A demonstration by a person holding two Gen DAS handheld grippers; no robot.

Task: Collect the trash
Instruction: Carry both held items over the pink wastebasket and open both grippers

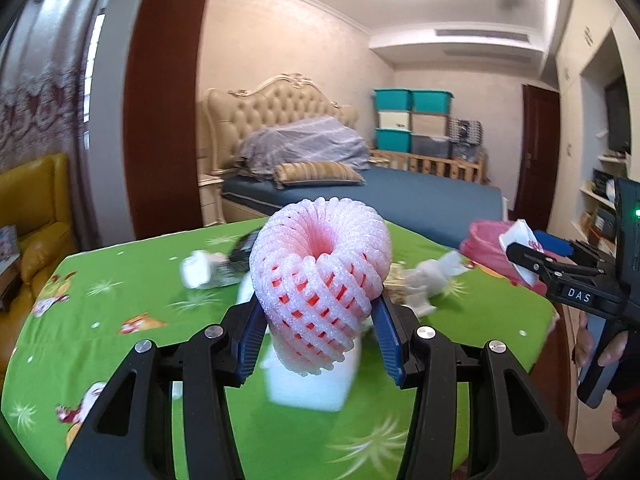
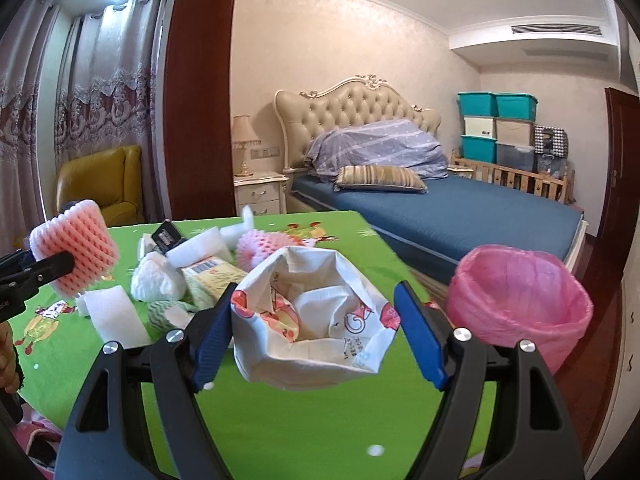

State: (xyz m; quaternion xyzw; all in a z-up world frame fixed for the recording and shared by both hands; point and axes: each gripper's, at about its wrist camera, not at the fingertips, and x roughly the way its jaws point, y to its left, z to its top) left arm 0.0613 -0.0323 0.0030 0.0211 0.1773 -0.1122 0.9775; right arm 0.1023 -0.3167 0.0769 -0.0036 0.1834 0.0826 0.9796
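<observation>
Pink foam net (image 1: 320, 280) clamped in left gripper (image 1: 318, 332), lifted above green table (image 1: 100, 320); white paper bag (image 2: 312, 320) pinched in right gripper (image 2: 316, 328), just left of pink-lined bin (image 2: 520, 296)

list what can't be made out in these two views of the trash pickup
- Left wrist view: white block on the table, motion-blurred, partly behind the foam fruit net.
- Right wrist view: pink-lined bin, inside hidden by its near rim.
- Right wrist view: paper bag, printed text too small.
</observation>
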